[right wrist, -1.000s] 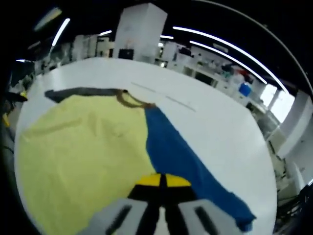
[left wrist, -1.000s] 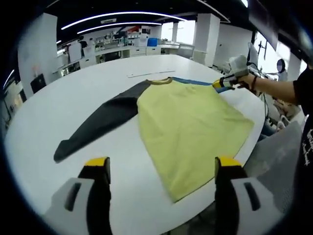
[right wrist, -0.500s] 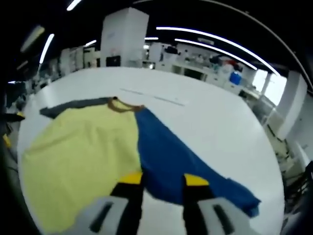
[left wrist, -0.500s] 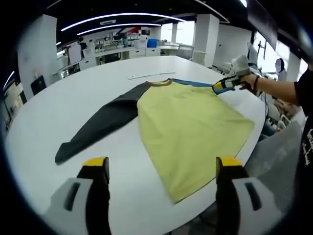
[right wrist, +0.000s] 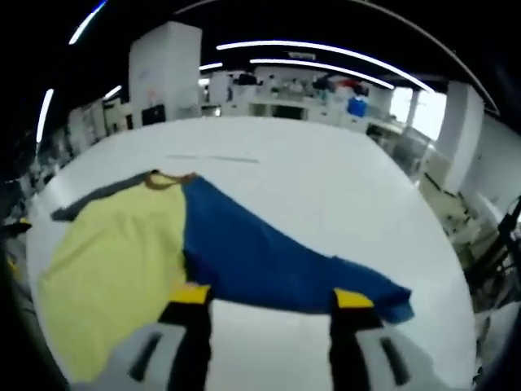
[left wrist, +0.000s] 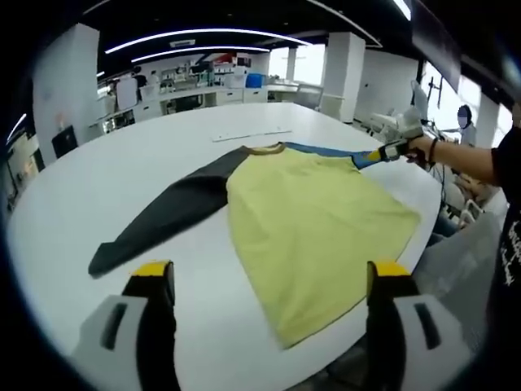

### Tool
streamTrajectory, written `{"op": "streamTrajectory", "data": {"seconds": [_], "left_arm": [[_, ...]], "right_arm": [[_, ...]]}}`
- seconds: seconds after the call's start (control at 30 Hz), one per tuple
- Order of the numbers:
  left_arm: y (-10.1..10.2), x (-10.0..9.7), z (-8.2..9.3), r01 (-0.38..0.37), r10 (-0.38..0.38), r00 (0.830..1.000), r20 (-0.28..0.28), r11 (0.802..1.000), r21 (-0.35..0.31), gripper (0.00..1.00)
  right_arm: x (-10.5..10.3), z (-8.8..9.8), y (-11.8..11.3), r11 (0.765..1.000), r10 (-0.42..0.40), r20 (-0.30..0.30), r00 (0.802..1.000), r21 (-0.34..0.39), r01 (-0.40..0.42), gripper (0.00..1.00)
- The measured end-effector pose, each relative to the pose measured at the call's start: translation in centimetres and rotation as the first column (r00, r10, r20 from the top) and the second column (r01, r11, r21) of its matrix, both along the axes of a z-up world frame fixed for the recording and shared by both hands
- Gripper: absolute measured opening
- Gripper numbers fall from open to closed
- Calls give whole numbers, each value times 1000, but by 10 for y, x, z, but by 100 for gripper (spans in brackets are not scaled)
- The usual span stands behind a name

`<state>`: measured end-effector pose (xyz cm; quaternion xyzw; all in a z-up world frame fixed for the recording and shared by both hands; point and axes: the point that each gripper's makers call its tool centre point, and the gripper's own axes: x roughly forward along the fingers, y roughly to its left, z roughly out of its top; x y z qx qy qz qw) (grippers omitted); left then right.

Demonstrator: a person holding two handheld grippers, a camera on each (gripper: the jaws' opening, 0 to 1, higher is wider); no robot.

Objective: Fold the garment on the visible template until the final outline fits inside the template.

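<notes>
A long-sleeved shirt lies flat on the white table (left wrist: 98,171). It has a yellow body (left wrist: 317,216), a dark grey sleeve (left wrist: 163,216) stretched out to the left, and a blue sleeve (left wrist: 321,151) on the far side. My left gripper (left wrist: 269,275) is open, hovering short of the shirt's hem. In the right gripper view the blue sleeve (right wrist: 269,252) spreads out just beyond my open right gripper (right wrist: 271,296), with the yellow body (right wrist: 114,252) to its left. From the left gripper view, the right gripper (left wrist: 389,149) sits at the blue sleeve's cuff, held by a person's hand (left wrist: 423,148).
A thin pale strip (left wrist: 251,134) lies on the table beyond the collar (left wrist: 262,149). The table's rounded edge (left wrist: 358,342) runs close under the hem. The person's sleeve (left wrist: 509,163) stands at the right. Desks and pillars fill the room behind.
My right gripper, shut at the blue sleeve a second ago, has opened and drawn back; the sleeve now lies spread flat. The left gripper has barely shifted.
</notes>
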<state>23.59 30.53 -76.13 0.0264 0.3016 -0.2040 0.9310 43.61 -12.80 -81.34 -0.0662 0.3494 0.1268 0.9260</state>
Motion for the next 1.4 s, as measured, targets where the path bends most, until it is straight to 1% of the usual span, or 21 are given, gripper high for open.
{"op": "streamTrajectory", "data": {"seconds": [0.07,0.13,0.2,0.3,0.33,0.4,0.43,0.47,0.5,0.63,0.77,0.83,1.0,1.1,1.17,1.2,1.27,1.3,1.33,1.37,1.4], "left_arm": [[1,0,-1,-2,2,1000,-2,1000,-1,96],[1,0,-1,-9,9,1000,-4,1000,-8,96],[1,0,-1,-12,12,1000,-4,1000,-11,96],[1,-1,-3,-11,11,1000,-9,1000,6,96],[0,-1,-4,-9,9,1000,-12,1000,9,96],[-1,-2,-5,-9,9,1000,-16,1000,12,95],[-1,-2,-6,-10,10,1000,-20,1000,14,95],[-1,-1,-6,-11,12,1000,-20,1000,15,95],[-1,-1,-6,-13,13,1000,-17,1000,14,95],[-2,0,-7,-10,10,1000,-16,1000,13,94],[-3,-1,-9,-5,5,1000,-25,1000,29,94],[-4,-2,-8,-4,5,1000,-27,1000,30,93],[-7,-2,-8,11,-9,999,-31,999,49,92],[-9,-1,-8,17,-14,999,-35,998,59,91],[-9,-1,-9,19,-17,999,-38,998,66,91],[-11,-1,-8,21,-19,999,-39,997,71,91],[-11,-2,-8,23,-20,999,-42,997,76,91],[-11,-2,-8,25,-22,999,-42,996,83,91],[-11,-2,-8,28,-24,999,-41,996,87,91],[-11,-2,-8,31,-27,999,-42,995,92,90],[-12,-2,-8,31,-27,999,-43,995,95,90]], "right_arm": [[-5,0,-4,1000,-15,-6,1000,-5,15,56],[-3,-2,-19,999,-44,-11,999,-5,44,56],[-7,0,-26,997,-81,-11,997,7,82,56],[-7,-1,-43,991,-132,-11,991,-2,132,51],[-7,-2,-48,988,-153,-11,988,2,153,49],[-10,-6,-58,978,-206,-27,978,24,207,49],[-15,-4,-58,973,-226,-26,974,36,227,49],[-17,-4,-60,970,-239,-25,971,41,240,49],[-14,-7,-68,965,-257,-27,966,40,258,48],[-10,-14,-88,951,-305,-29,952,46,306,46],[-10,-16,-97,936,-344,-35,938,69,346,43],[-9,-17,-99,934,-347,-38,937,75,349,41],[-1,-21,-103,921,-369,-44,928,113,372,37],[8,-25,-110,904,-400,-39,916,148,401,34],[5,-22,-107,893,-420,-36,907,163,420,33],[5,-22,-107,892,-422,-33,906,162,422,31],[2,-20,-106,882,-443,-25,896,167,440,28],[15,-25,-119,880,-447,-13,894,173,443,26],[15,-25,-121,877,-454,-12,891,172,449,25],[11,-23,-117,874,-459,-14,888,171,454,23],[13,-24,-118,871,-463,-13,886,177,457,20]]}}
